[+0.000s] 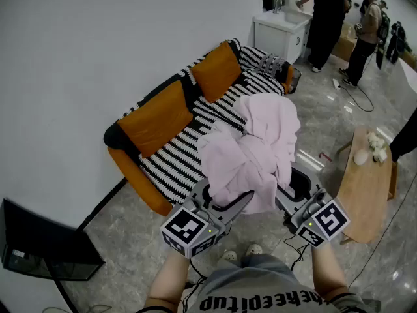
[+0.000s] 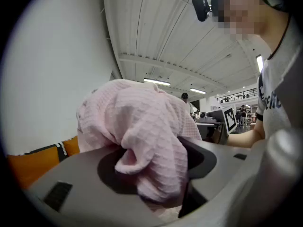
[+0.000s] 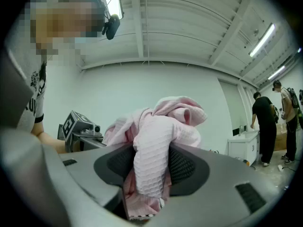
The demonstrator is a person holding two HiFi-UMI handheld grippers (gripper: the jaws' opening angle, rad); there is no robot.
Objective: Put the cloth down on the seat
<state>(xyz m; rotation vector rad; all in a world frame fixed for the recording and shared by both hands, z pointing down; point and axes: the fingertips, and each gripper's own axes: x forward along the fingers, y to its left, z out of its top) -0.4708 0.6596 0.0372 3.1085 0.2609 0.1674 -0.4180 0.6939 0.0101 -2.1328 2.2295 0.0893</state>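
Left tool point(image 2: 156, 171) and right tool point(image 3: 151, 167) each pinch the bunched pink cloth point(image 1: 251, 150), held aloft just short of the striped seat point(image 1: 172, 165). Best approach: carry it forward, lower until it rests, then release both together.

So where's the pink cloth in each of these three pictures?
Head view: cloth bunched at centre.
Left gripper view: cloth at centre, between that view's jaws.
Right gripper view: cloth at centre, pinched between that view's jaws.
Shared landmark: white wall.
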